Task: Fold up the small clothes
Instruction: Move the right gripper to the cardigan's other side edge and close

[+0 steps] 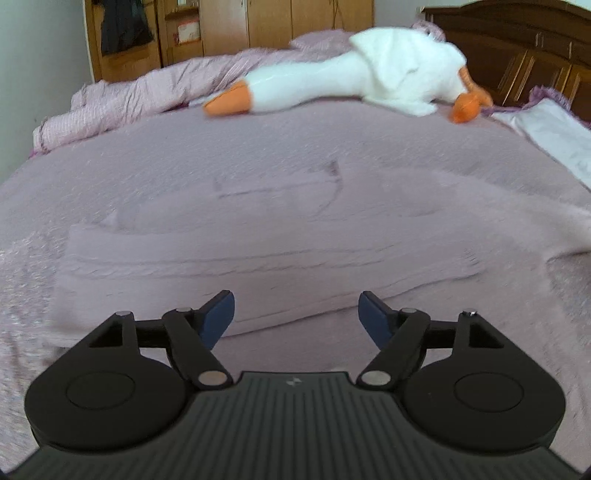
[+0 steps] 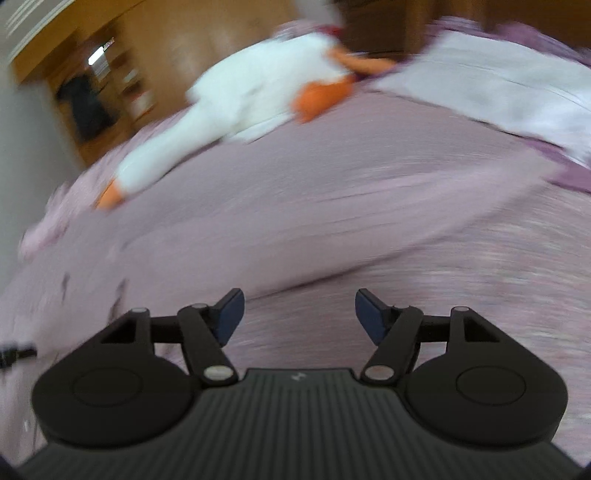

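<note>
Over pink garment (image 1: 258, 258), left gripper (image 1: 297, 314) wide, empty; right gripper (image 2: 299, 312) likewise

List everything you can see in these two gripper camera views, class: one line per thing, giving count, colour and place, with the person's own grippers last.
Garment: one, mauve-pink, lying flat on the bed just ahead of the left gripper; it nearly matches the cover.
Bed cover: one, mauve-pink, spread across the bed.
Plush goose: one, white with orange beak and feet, lying at the far side of the bed.
Quilt: one, pale pink, bunched along the far left edge.
Pillow: one, pale lilac, far right.
Headboard: one, dark brown wood, far right.
Wardrobe: one, light wood, behind the bed.
Left gripper: one, black with blue pads, open, empty.
Right gripper: one, black with blue pads, open, empty.
</note>
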`<state>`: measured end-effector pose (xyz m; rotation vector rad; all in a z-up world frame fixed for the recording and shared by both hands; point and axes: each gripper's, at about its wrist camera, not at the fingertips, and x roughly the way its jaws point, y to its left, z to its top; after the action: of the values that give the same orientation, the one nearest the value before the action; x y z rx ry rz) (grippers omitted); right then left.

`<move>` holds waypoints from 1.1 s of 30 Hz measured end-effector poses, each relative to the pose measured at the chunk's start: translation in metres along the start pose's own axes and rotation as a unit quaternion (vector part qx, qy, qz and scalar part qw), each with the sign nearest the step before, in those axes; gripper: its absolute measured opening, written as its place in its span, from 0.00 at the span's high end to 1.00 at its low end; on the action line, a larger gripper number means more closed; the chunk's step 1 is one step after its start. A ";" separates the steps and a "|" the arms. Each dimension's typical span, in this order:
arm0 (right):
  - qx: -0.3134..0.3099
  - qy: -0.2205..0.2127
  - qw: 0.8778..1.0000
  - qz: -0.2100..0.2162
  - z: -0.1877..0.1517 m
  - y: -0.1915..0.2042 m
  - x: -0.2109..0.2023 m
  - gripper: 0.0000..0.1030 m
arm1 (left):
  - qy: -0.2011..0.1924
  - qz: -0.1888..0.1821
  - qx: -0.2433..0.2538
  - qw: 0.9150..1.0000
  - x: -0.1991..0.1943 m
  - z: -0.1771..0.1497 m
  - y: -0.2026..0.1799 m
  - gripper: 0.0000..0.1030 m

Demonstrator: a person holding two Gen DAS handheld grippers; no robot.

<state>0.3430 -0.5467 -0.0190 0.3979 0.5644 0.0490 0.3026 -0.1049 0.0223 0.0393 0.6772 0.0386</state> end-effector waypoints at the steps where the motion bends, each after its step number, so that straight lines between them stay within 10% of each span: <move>1: 0.026 -0.008 1.000 -0.007 0.002 -0.017 -0.005 0.33 | -0.012 0.004 0.001 1.000 -0.001 -0.001 -0.009 0.18; 9: 0.170 -0.053 0.983 -0.043 0.007 -0.136 -0.023 0.35 | -0.028 -0.019 0.026 0.999 0.009 -0.011 -0.070 0.16; 18: 0.210 -0.080 0.974 -0.018 0.052 -0.174 0.033 0.36 | -0.047 -0.024 0.027 0.998 0.005 0.003 -0.068 0.16; 25: 0.264 -0.091 0.960 -0.013 0.063 -0.207 0.064 0.93 | -0.059 -0.009 0.017 0.998 -0.002 0.014 -0.049 0.13; 33: 0.260 -0.116 0.959 -0.012 0.065 -0.205 0.073 0.90 | -0.045 -0.006 0.005 0.999 0.004 0.010 -0.042 0.13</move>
<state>0.4258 -0.7476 -0.0841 0.8969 0.3426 -0.1724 0.3127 -0.1464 0.0254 0.0463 0.5867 0.0219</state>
